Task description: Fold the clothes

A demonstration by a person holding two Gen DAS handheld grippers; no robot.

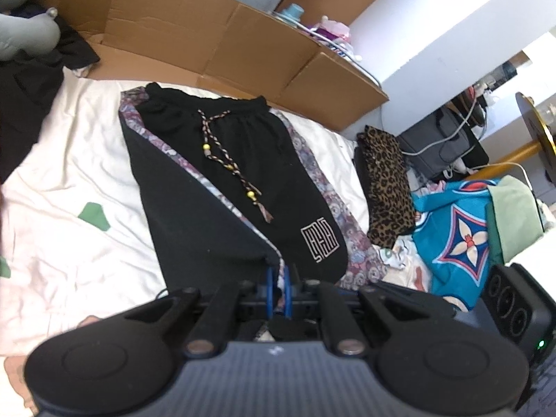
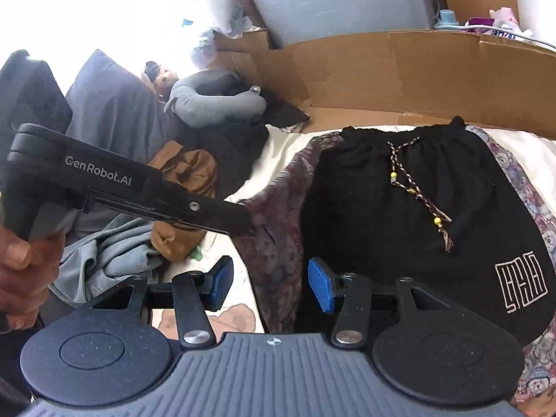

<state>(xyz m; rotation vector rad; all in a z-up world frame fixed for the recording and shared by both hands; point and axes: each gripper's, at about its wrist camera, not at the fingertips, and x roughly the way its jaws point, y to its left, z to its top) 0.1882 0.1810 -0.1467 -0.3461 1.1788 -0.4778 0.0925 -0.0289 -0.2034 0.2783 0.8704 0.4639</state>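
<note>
Your black shorts (image 1: 239, 173) lie mid-frame on the white sheet (image 1: 69, 173), their left side folded over. Your left gripper (image 1: 278, 290) pinches that folded hem at bottom centre; your right gripper (image 2: 269, 283) hangs spread above the patterned side.

A bed covered with a rumpled cream sheet (image 1: 69, 160) carries black drawstring shorts with floral side panels (image 1: 243, 160), spread flat mid-bed, with a folded leopard-print garment (image 1: 385, 180) just beside them and a turquoise patterned cloth (image 1: 455, 229) nearby.
</note>
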